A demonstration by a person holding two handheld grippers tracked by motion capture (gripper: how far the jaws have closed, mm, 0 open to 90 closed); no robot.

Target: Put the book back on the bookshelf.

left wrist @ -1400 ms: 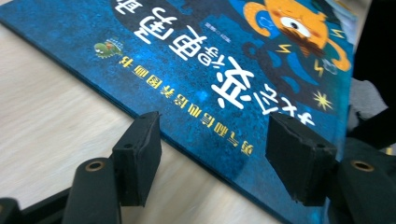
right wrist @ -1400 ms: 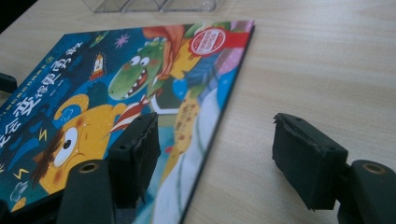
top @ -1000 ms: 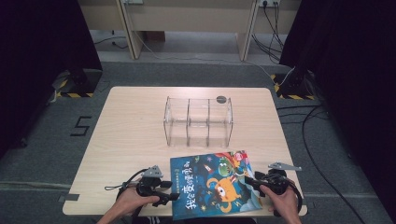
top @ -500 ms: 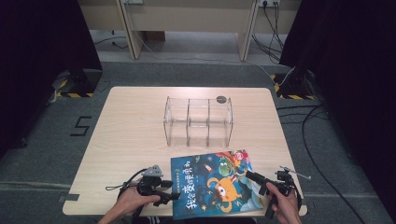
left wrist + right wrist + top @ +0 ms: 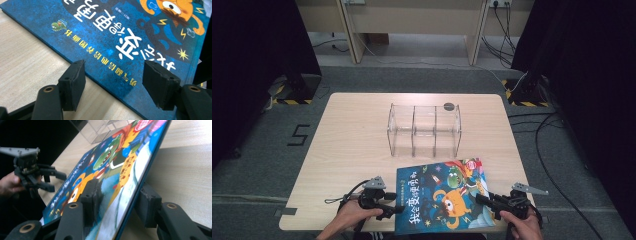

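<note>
Book (image 5: 443, 195) edge sits between the right tongs (image 5: 120, 202), which have just been closing; left tongs (image 5: 113, 82) gape beside it. Lifting remains, rack (image 5: 424, 130) beyond.

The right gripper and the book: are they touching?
Cannot tell. In the right gripper view, the book's edge lies between the right gripper's fingers, which have just been closing, but no contact shows plainly.

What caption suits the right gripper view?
Right gripper straddles the picture book's edge; jaws just closing.
</note>
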